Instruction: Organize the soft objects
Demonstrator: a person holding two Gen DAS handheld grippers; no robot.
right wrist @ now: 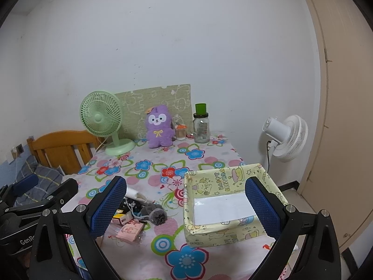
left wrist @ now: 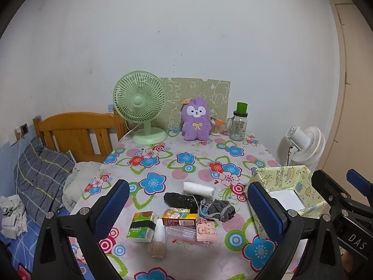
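Note:
A pile of small items lies on the flowered tablecloth (left wrist: 186, 158): a white rolled cloth (left wrist: 198, 189), a black bundle (left wrist: 180, 200), a grey drawstring pouch (left wrist: 218, 210), a green tissue pack (left wrist: 141, 226), a yellow-red box (left wrist: 179, 218) and a pink packet (left wrist: 206, 231). My left gripper (left wrist: 188, 207) is open and empty, held above the pile. My right gripper (right wrist: 186, 207) is open and empty, with the yellow paper box (right wrist: 211, 229) between its fingers in view. The box (left wrist: 275, 177) holds only a white sheet. A purple plush toy (left wrist: 197, 121) sits at the table's back.
A green desk fan (left wrist: 139, 107), a glass jar with green lid (left wrist: 239, 122) and a cotton-swab holder (left wrist: 216, 127) stand along the back wall. A bed with a wooden headboard (left wrist: 77, 135) is on the left. A white floor fan (right wrist: 285, 137) stands on the right.

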